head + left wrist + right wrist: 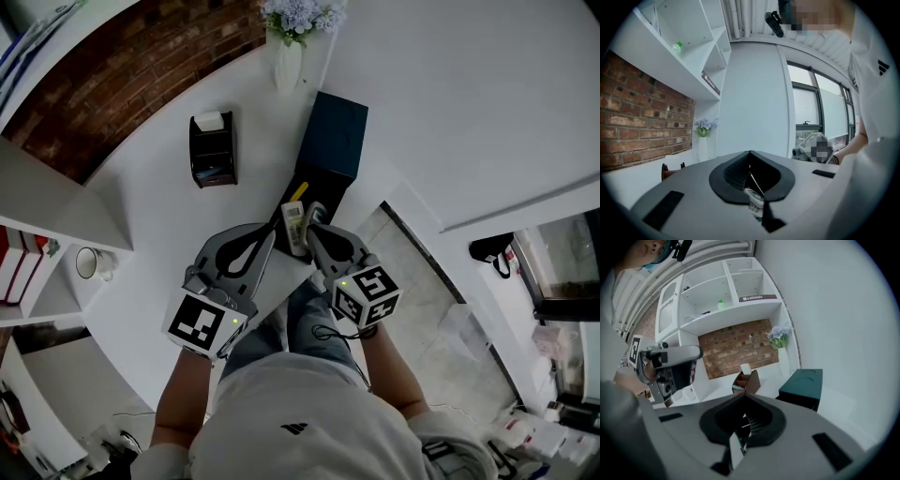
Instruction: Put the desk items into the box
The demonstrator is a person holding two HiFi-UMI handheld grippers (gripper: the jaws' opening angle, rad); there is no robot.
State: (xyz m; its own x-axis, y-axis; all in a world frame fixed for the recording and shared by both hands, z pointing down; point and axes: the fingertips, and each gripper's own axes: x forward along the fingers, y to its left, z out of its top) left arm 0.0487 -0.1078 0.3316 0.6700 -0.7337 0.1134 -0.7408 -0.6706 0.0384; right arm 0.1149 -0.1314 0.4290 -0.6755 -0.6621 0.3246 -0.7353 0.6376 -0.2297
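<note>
A pale handset with a small screen and buttons (293,225) hangs above the desk's front edge, between my two grippers. My right gripper (310,227) is shut on it; in the right gripper view it shows as a thin white slab (737,451) pinched edge-on at the right gripper (740,437). My left gripper (271,236) is at its left with the jaws together; in the left gripper view the handset (754,202) lies just beyond the left gripper (757,191). The dark teal box (317,180) stands open right behind, with a yellow item (299,191) in it.
The box's lid (336,131) rests at its far end. A dark desk organiser (212,150) stands on the white desk (159,225) at the left, a vase of flowers (288,58) at the back, and a white mug (90,263) on a side shelf.
</note>
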